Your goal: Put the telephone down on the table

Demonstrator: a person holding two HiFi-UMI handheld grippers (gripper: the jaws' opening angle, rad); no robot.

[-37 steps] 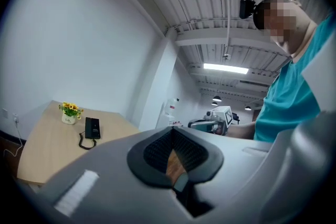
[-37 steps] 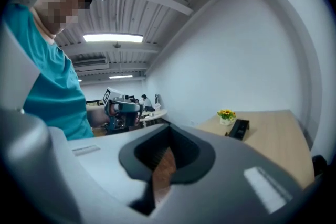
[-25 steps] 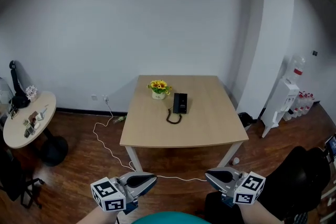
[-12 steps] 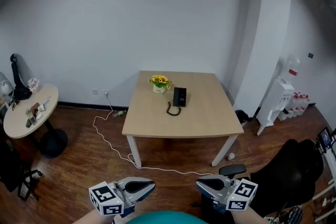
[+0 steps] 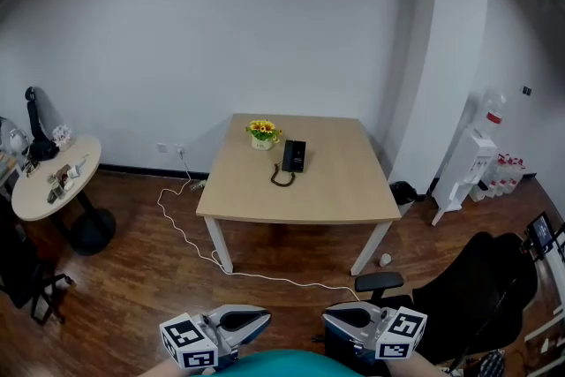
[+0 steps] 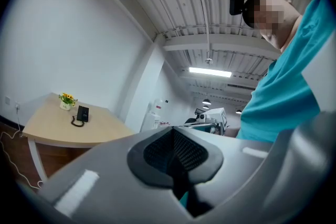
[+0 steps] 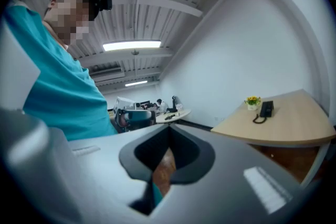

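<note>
Telephone: the black telephone (image 5: 294, 155) lies flat on the tabletop (image 5: 300, 194), toward its far side, with its dark cord (image 5: 280, 179) curled on the wood just beside it.
Neighbour: a small pot of yellow flowers (image 5: 262, 134) stands near the telephone, to its left in the head view.
Left hand-held gripper: the left hand-held gripper (image 5: 256, 319) is held low at the bottom edge of the head view, above the wooden floor. Its jaws are closed together with nothing between them.
Right hand-held gripper: the right hand-held gripper (image 5: 335, 314) is held level with the left one and a little apart from it. Its jaws are likewise closed and empty, with only a sliver of floor showing through them.
Telephone relative to grippers: it is well apart from both, across a stretch of floor, ahead of them and roughly between their lines.
Floor: a white cable (image 5: 190, 234) trails across the floor from the wall under the tabletop.
Surroundings: a round side table (image 5: 53, 190) stands at the left and a black chair (image 5: 481, 296) at the lower right.
</note>
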